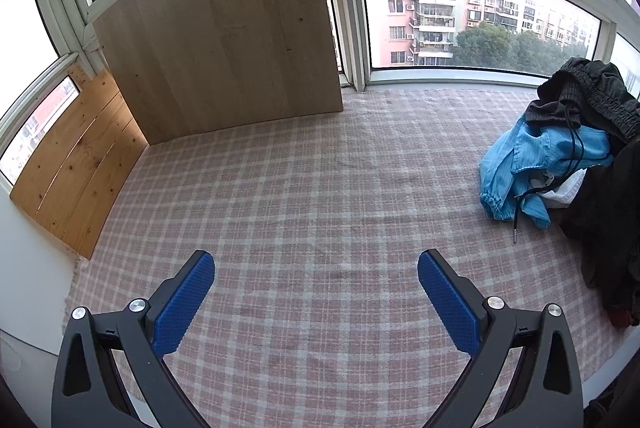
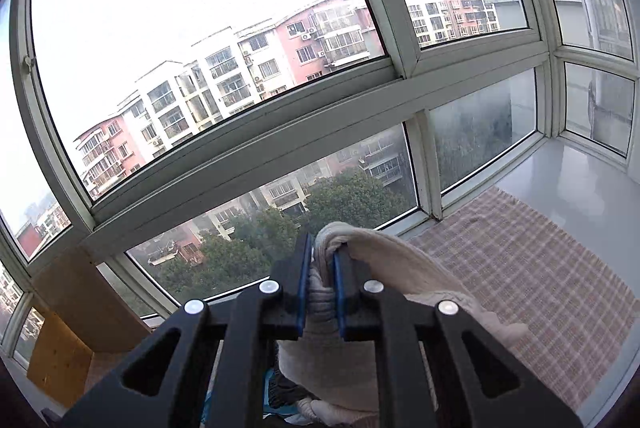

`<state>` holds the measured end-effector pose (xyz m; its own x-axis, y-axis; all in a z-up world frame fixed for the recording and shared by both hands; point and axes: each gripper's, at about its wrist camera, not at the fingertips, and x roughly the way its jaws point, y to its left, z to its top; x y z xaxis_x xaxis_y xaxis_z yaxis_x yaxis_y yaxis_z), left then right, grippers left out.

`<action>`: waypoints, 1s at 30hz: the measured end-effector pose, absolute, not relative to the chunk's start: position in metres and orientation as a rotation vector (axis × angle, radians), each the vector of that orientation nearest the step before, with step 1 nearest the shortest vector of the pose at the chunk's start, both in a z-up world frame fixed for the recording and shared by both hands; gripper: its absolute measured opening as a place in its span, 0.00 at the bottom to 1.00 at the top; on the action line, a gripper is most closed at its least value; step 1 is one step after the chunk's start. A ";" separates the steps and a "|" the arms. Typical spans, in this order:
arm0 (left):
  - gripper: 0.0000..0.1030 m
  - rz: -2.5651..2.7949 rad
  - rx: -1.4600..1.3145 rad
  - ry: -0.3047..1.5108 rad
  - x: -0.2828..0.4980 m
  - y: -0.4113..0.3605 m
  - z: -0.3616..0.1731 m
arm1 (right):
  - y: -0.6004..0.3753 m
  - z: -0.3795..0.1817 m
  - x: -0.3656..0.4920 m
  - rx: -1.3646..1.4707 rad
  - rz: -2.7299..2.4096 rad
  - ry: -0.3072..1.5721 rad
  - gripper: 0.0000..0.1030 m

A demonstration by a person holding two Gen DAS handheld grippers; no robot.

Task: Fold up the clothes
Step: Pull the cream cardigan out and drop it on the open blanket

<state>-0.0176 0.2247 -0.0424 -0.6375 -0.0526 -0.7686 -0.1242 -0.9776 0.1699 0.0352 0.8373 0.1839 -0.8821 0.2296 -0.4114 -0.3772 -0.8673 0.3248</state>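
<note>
Right gripper point(image 2: 322, 268) is clamped on a bunched cream garment point(image 2: 400, 268) at lower centre, soft, limp knit, better gripped at an edge; left gripper point(image 1: 316, 292) gapes wide over plaid cloth point(image 1: 320, 167), clothes pile point(image 1: 560, 147) right

no readable text, no labels, no brands, no numbers, no signs in either view

My left hand-held gripper point(image 1: 316, 276) is wide open, its blue pads point(image 1: 182, 308) far apart, tipped down and holding nothing. My right hand-held gripper point(image 2: 322, 270) is lifted up high, squeezed tight on a cream cloth point(image 2: 400, 268).
</note>
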 end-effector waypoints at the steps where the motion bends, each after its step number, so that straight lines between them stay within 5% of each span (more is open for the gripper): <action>1: 0.99 2.787 -1.309 0.326 -0.017 0.226 -0.041 | 0.825 0.203 0.036 -0.484 2.749 0.543 0.08; 9: 0.99 2.779 -1.285 0.302 -0.012 0.222 -0.039 | 0.694 0.293 0.012 -0.505 2.977 0.243 0.03; 12: 0.99 2.795 -1.266 0.288 -0.005 0.213 -0.035 | 0.677 0.234 -0.014 -0.795 2.920 0.192 0.29; 13: 0.99 2.803 -1.261 0.280 -0.003 0.210 -0.035 | 0.671 0.214 -0.023 -0.891 2.894 0.175 0.48; 14: 0.99 2.805 -1.262 0.276 -0.002 0.207 -0.035 | 0.666 0.195 -0.032 -0.985 2.866 0.157 0.55; 19: 0.99 2.788 -1.296 0.284 -0.007 0.204 -0.047 | 0.661 0.038 -0.029 -1.413 2.637 0.095 0.55; 22: 0.99 2.777 -1.316 0.289 -0.010 0.202 -0.055 | 0.669 -0.028 -0.015 -1.486 2.546 0.212 0.55; 30: 0.99 2.645 -1.192 0.427 -0.006 0.268 -0.049 | 0.684 -0.071 -0.043 -1.442 2.459 0.178 0.57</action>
<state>-0.0058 0.2681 -0.0490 -0.6513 0.0699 -0.7556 -0.3043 -0.9362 0.1757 -0.0425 0.6836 -0.0710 -0.4599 0.1807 -0.8694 -0.3040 -0.9520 -0.0371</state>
